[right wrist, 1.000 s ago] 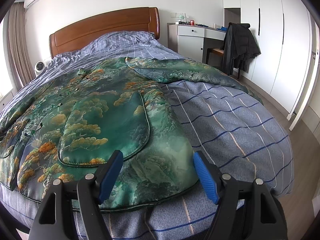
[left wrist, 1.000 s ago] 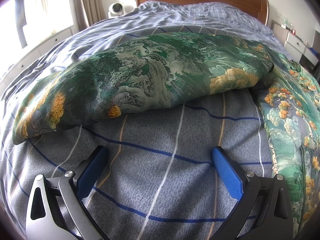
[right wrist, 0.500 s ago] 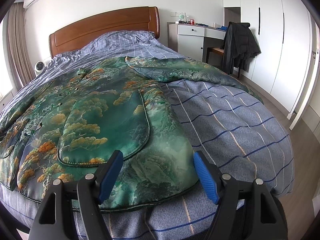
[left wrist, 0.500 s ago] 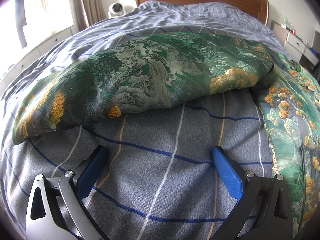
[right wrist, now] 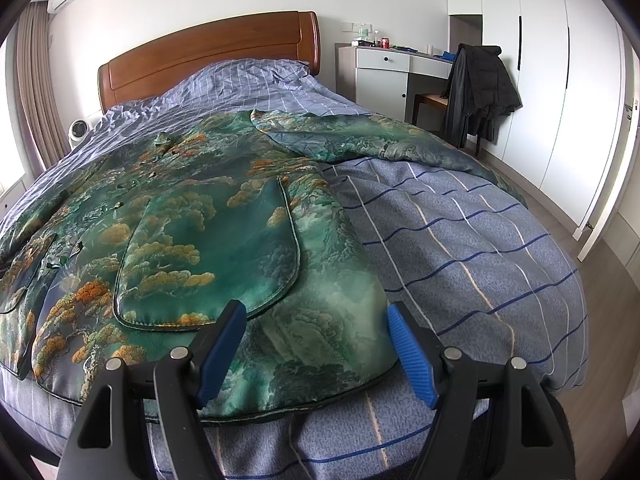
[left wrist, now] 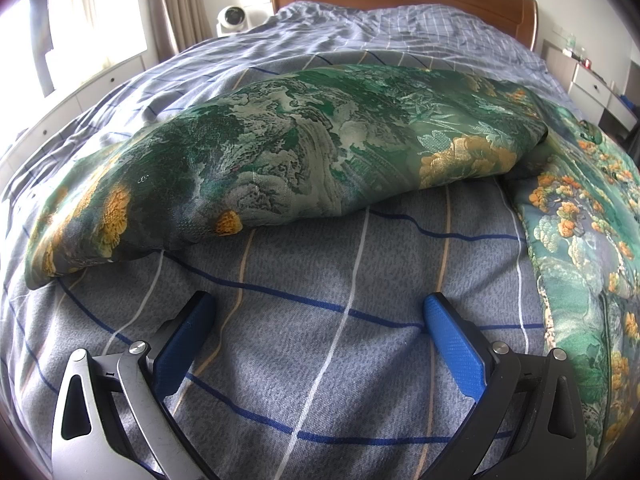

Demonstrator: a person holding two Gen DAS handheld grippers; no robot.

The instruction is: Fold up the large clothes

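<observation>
A large green brocade garment with orange and gold flower patterns lies spread face up on the bed. Its left sleeve stretches out sideways in the left wrist view. Its right sleeve stretches toward the bed's right side. My left gripper is open and empty, low over the bare duvet below the left sleeve. My right gripper is open and empty, just above the garment's bottom hem, near a large patch pocket.
The bed has a blue-grey striped duvet and a wooden headboard. A white desk, a chair with a dark jacket and white wardrobes stand to the right. A small fan stands by the window.
</observation>
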